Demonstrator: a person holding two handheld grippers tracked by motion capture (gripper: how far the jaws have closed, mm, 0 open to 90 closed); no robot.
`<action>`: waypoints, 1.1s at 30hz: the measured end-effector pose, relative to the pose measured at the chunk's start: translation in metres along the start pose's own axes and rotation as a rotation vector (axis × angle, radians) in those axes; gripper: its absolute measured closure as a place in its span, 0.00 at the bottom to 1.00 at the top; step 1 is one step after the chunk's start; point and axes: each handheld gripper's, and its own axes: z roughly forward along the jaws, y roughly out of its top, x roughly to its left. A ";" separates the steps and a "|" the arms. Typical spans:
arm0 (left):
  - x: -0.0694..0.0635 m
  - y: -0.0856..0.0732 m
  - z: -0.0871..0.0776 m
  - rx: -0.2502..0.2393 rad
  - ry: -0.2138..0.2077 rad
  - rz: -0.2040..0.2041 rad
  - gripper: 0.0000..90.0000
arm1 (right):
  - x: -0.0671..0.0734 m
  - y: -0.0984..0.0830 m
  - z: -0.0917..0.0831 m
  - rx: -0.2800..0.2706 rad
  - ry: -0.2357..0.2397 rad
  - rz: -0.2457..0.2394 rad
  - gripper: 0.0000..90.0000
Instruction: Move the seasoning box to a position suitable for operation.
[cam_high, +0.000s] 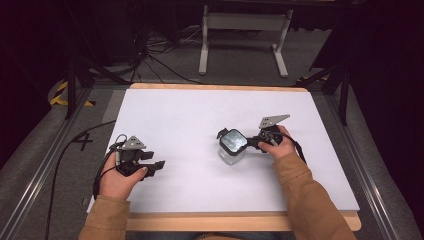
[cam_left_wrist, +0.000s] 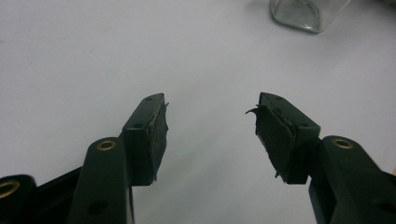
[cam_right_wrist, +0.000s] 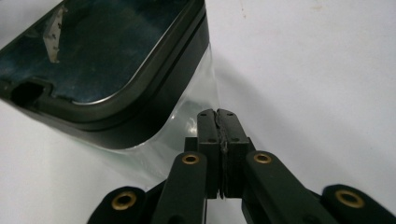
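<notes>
A small square clear glass jar (cam_high: 231, 152) with a black lid (cam_high: 233, 140) stands right of the middle of the white table top (cam_high: 190, 115). My right gripper (cam_high: 252, 142) is shut, its tips right beside the jar's lid on its right side. In the right gripper view the pads (cam_right_wrist: 218, 122) press together with nothing between them, just next to the jar's glass wall (cam_right_wrist: 187, 126) under the dark lid (cam_right_wrist: 107, 51). My left gripper (cam_high: 153, 161) rests open at the near left. Its jaws (cam_left_wrist: 210, 121) are wide apart over bare table, with the jar's base (cam_left_wrist: 303, 11) far ahead.
The white top sits on a wooden board whose edge (cam_high: 240, 221) shows at the front. Metal rails (cam_high: 45, 160) run along both sides. Behind the table stand a white frame (cam_high: 245, 35) and cables (cam_high: 150, 55) on the floor.
</notes>
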 end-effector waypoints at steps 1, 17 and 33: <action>-0.001 0.002 0.002 0.003 -0.008 0.001 0.49 | 0.001 0.000 -0.001 0.004 0.000 -0.001 1.00; -0.008 0.025 0.025 0.008 -0.063 0.059 0.48 | 0.028 -0.010 -0.010 0.069 0.039 -0.038 1.00; -0.013 0.036 0.038 0.014 -0.096 0.088 0.48 | 0.052 -0.011 -0.008 0.117 0.054 -0.087 0.99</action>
